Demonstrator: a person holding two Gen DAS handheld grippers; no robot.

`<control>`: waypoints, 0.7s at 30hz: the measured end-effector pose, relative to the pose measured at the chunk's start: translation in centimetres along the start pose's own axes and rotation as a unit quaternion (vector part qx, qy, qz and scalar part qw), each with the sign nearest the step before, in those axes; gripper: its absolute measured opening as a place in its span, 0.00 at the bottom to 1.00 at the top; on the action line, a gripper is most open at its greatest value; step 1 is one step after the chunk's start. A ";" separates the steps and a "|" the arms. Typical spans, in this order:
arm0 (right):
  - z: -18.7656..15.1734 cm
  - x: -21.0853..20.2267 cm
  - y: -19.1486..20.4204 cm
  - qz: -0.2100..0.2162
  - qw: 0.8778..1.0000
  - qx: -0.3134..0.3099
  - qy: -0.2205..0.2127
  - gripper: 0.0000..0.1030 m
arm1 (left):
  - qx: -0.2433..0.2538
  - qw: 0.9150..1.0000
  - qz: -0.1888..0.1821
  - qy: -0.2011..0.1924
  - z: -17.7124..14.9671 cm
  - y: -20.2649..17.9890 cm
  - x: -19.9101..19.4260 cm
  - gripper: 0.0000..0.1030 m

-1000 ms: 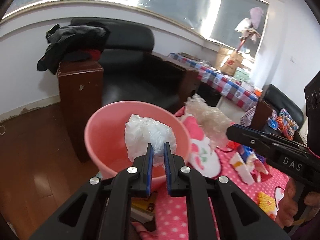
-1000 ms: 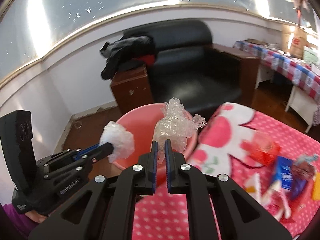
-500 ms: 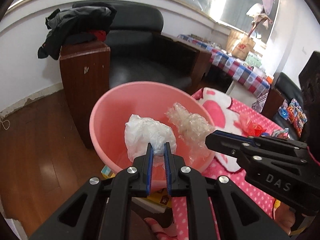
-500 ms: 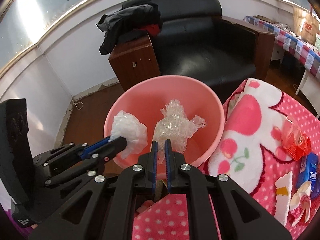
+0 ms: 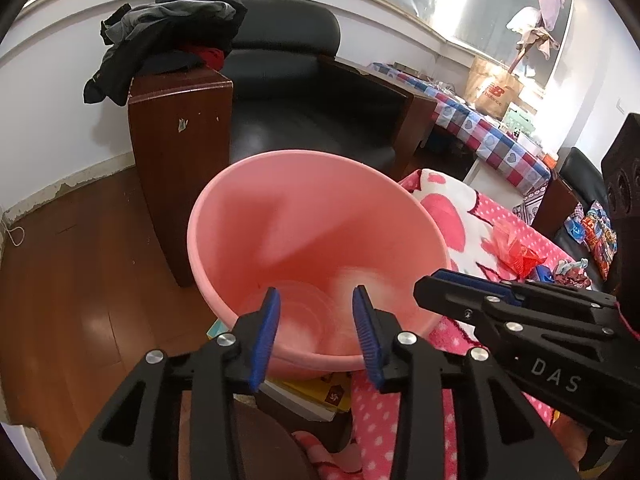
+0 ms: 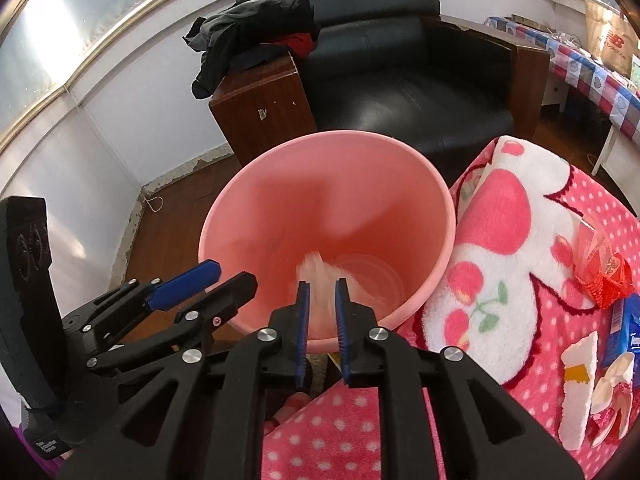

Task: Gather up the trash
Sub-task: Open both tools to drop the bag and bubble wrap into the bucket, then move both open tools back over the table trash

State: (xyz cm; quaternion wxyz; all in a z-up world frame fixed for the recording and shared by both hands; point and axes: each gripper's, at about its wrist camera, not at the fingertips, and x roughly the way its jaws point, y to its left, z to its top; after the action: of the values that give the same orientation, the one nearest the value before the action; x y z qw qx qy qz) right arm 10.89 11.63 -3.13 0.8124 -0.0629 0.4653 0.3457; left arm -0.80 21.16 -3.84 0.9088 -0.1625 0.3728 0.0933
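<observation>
A pink bucket stands just ahead of both grippers, beside the pink dotted blanket. My left gripper hangs over its near rim with jaws opening and nothing between them. A pale blur shows deep in the bucket. My right gripper is also over the near rim, and its jaws are opening. A blurred streak of clear crumpled plastic drops between and past its pads. Each gripper appears in the other's view: the right gripper, the left gripper.
On the blanket lie a red wrapper, a blue packet and white scraps. A black armchair with wooden sides and piled clothes stands behind the bucket. A yellow book lies under the bucket.
Both grippers came down over the bucket. The left one opened wide and the white plastic ball left it. The right jaws parted and the clear plastic is falling.
</observation>
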 end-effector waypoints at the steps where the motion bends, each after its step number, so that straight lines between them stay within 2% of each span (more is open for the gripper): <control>1: 0.0 -0.1 0.0 0.000 1.000 0.000 -0.001 0.15 | -0.002 1.000 -0.002 -0.002 0.0 0.0 -0.1 0.37; 7: -0.4 -2.2 -0.5 -0.006 1.000 -0.001 -0.028 0.29 | -0.006 1.000 -0.018 -0.020 0.1 -0.3 -1.5 0.40; 17: -2.7 -7.6 -4.0 -0.034 0.997 0.026 -0.066 0.30 | 0.019 0.995 -0.079 -0.055 -0.1 -4.1 -4.7 0.41; 21: -4.0 -10.2 -6.0 -0.064 0.994 0.036 -0.084 0.30 | 0.034 0.992 -0.109 -0.057 -0.8 -6.6 -5.4 0.41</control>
State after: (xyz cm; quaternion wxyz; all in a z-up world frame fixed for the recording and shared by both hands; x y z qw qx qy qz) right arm 8.41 0.30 1.50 0.8707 -0.0343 0.4027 0.2803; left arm -3.15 14.50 0.93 0.9381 -0.1659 0.3037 -0.0099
